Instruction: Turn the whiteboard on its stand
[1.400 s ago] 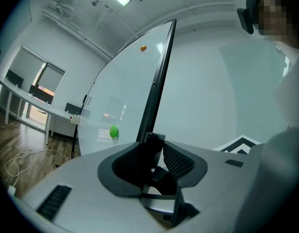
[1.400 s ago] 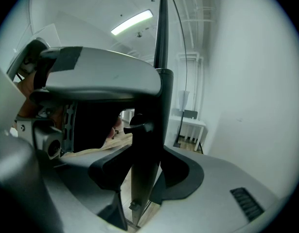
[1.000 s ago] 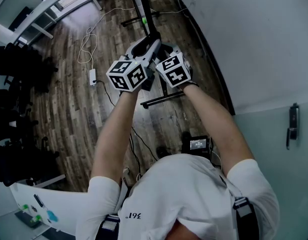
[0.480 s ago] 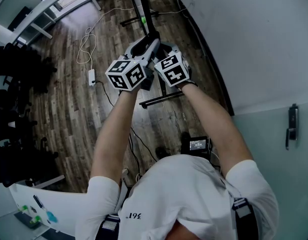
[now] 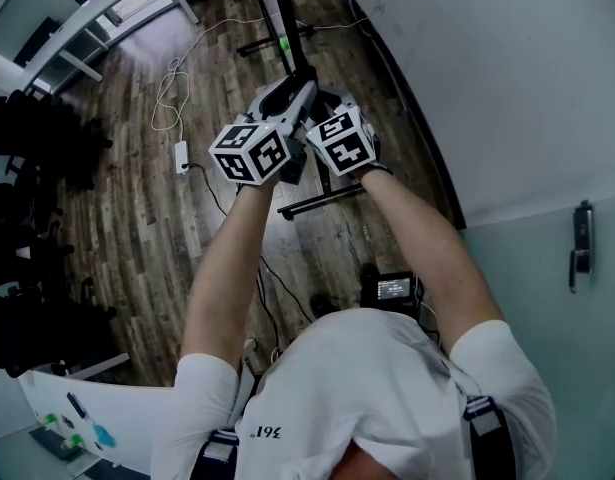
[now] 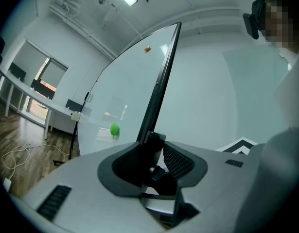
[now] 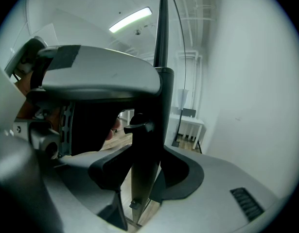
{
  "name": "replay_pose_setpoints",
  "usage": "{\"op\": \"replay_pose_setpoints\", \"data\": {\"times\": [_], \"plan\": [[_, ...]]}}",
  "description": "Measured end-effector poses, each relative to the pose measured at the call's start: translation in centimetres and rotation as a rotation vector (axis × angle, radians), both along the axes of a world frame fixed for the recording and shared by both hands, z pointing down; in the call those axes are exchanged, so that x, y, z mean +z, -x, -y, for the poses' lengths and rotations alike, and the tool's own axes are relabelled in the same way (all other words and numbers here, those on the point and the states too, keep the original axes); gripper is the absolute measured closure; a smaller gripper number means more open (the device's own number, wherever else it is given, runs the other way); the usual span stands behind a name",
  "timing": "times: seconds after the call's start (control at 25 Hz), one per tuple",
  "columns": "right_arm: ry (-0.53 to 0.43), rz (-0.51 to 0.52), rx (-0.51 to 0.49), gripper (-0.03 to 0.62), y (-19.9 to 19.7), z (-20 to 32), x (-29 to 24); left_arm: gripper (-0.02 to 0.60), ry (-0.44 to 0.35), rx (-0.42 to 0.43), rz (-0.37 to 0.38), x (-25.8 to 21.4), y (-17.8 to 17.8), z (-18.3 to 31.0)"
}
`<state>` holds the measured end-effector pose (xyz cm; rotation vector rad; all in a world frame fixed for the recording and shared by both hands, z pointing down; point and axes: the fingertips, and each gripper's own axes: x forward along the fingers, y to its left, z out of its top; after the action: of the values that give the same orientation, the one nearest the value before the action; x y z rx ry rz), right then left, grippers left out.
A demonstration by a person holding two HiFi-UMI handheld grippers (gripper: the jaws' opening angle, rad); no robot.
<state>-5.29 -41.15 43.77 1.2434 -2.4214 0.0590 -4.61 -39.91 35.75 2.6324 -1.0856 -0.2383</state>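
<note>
The whiteboard (image 6: 121,93) stands upright, with a green magnet (image 6: 114,129) on its pale face and a black frame (image 6: 162,72). From the head view I see it edge-on as a dark bar (image 5: 284,16) above the stand's foot (image 5: 323,199) on the wooden floor. My left gripper (image 5: 290,96) (image 6: 154,150) is shut on the frame's edge. Close beside it, my right gripper (image 5: 322,100) (image 7: 145,144) is shut on the same black frame (image 7: 161,33), which runs up between its jaws. The two marker cubes almost touch.
A pale wall (image 5: 507,68) runs close along the right, with a door handle (image 5: 581,248) further back. On the floor lie a power strip (image 5: 184,154) with cables and a small device with a screen (image 5: 394,288). Black chairs (image 5: 27,138) and a white desk (image 5: 107,8) stand at left.
Both grippers have shifted very slightly away from me, still clamped on the frame. Nothing else has moved.
</note>
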Motion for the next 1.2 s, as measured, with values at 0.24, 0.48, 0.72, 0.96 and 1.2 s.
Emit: {"op": "replay_pose_setpoints", "data": {"times": [0.24,0.48,0.72,0.96,1.2], "plan": [[0.009,0.007,0.006,0.395,-0.5,-0.9,0.1,0.430,0.007,0.006,-0.007,-0.1,-0.4,-0.9],[0.000,0.013,0.010,0.395,-1.3,-2.0,0.4,0.430,0.011,0.019,-0.009,0.4,-1.3,-2.0],[0.017,0.034,0.016,0.395,-1.9,-3.6,0.6,0.431,0.012,0.034,-0.015,0.5,-1.9,-3.5],[0.022,0.038,0.014,0.395,-2.6,-5.3,0.4,0.433,0.012,0.048,-0.027,0.3,-2.6,-5.1],[0.022,0.041,0.014,0.395,-3.0,-6.6,0.3,0.433,0.017,0.063,-0.031,0.2,-2.9,-6.5]]}}
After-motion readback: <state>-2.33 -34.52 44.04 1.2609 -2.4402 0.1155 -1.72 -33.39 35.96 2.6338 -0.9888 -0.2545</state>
